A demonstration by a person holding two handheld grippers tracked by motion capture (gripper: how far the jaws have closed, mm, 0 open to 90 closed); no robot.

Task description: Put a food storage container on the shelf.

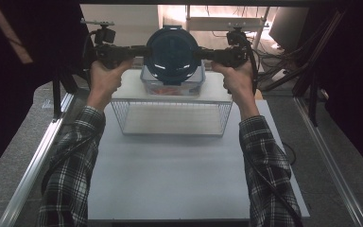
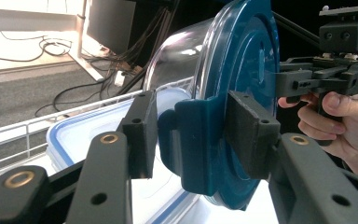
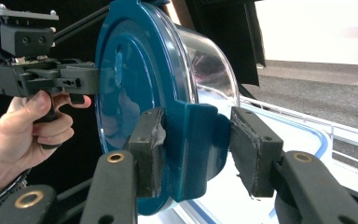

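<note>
Blue-lidded bowl [image 1: 172, 54] hangs tipped between left gripper [image 1: 139, 49] and right gripper [image 1: 207, 54], each half-closed on a latch; slack means a drop.

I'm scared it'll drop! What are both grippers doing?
Left gripper: shut on the round container.
Right gripper: shut on its other side clip.

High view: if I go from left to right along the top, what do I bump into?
Left gripper → round blue-lidded container → right gripper.
</note>
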